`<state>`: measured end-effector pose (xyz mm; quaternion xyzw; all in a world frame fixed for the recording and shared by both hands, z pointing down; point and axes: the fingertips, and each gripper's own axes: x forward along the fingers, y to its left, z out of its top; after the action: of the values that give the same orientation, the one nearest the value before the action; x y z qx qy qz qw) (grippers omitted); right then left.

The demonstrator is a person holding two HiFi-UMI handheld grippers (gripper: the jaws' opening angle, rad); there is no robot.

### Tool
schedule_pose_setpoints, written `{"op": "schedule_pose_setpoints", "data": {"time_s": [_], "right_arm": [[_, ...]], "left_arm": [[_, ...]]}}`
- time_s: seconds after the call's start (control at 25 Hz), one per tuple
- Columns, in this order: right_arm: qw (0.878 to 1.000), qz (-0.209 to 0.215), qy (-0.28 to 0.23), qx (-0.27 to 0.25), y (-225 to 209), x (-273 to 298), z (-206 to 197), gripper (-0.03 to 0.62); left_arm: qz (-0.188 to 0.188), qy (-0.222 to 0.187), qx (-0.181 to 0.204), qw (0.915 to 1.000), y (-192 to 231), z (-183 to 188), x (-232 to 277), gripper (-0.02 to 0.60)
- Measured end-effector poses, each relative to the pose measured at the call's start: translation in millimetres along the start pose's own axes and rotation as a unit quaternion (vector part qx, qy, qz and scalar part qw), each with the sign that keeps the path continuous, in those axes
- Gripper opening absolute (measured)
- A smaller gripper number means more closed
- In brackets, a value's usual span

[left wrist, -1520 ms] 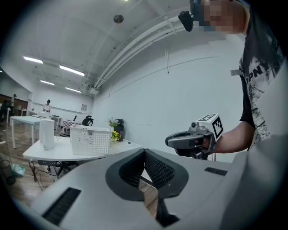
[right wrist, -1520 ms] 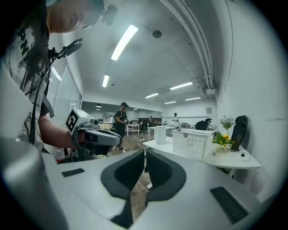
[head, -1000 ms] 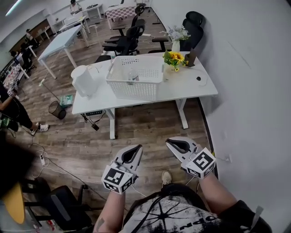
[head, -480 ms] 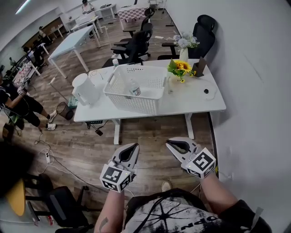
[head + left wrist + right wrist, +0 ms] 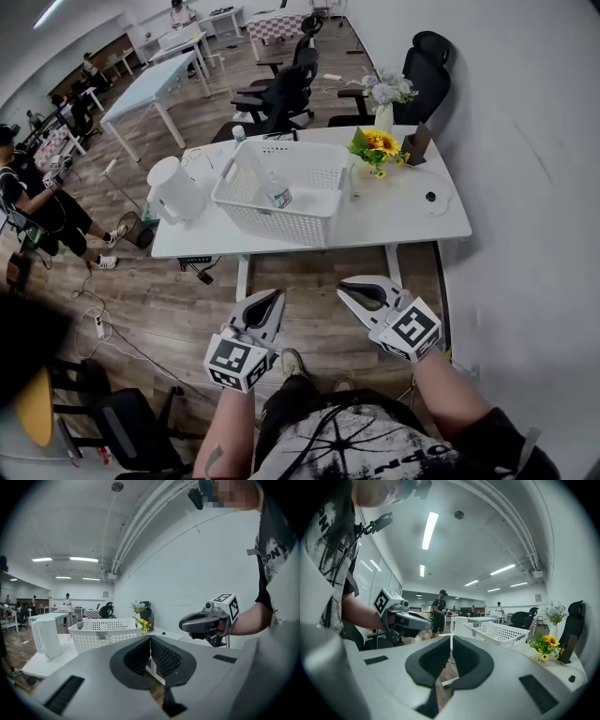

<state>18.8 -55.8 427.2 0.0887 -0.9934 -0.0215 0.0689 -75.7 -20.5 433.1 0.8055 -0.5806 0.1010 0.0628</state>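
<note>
1. You are closer to the counter (image 5: 403,214) than a second ago: in the head view it sits lower and larger, and its near edge is now just ahead of both gripper tips.
2. Left gripper (image 5: 270,302): pads pressed together, nothing between them. Same as 1.5 s ago. It hangs over the wood floor, short of the counter, touching nothing.
3. Right gripper (image 5: 356,292): pads also pressed together and empty, unchanged. It sits level with the left one, the two tips angled toward each other and well apart.
4. The white basket (image 5: 274,221) is the nearest thing to both grippers. It stands at mid-counter, skewed to the edge. Both gripper views now show it bigger than before.
5. A clear bottle (image 5: 278,195) lies inside the basket, against the near wall. It has not moved.
6. The white kettle (image 5: 175,191) stands at the counter's left end, just beside the basket. The sunflowers (image 5: 379,144) stand to the basket's right.
7. One shoe (image 5: 293,362) now shows between the grippers, further forward than 0.5 s ago, so you are mid-step.
8. Net change: only your position. Gripper state and everything on the counter stay as they were.
</note>
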Motion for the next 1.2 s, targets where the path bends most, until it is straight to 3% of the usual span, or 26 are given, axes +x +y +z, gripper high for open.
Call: {"op": "schedule_pose_setpoints", "data": {"time_s": [0.32, 0.72, 0.96, 1.2], "right_arm": [[0.999, -0.028, 0.005, -0.015, -43.2, 54.5, 15.4, 0.023], [0.997, -0.078, 0.017, -0.014, -107.4, 139.1, 41.7, 0.023], [0.994, -0.100, 0.029, -0.019, -125.9, 176.0, 51.9, 0.023], [0.992, -0.096, 0.078, -0.012, -144.3, 209.8, 48.2, 0.029]], "left_arm": [[-0.023, -0.016, 0.017, 0.9995, 62.6, 20.4, 35.9, 0.011], [-0.084, -0.007, 0.046, 0.9954, 158.9, 50.5, 95.2, 0.011], [-0.115, -0.013, 0.061, 0.9914, 196.6, 59.0, 116.1, 0.011], [-0.135, -0.020, 0.058, 0.9889, 216.2, 55.4, 122.6, 0.011]]}}
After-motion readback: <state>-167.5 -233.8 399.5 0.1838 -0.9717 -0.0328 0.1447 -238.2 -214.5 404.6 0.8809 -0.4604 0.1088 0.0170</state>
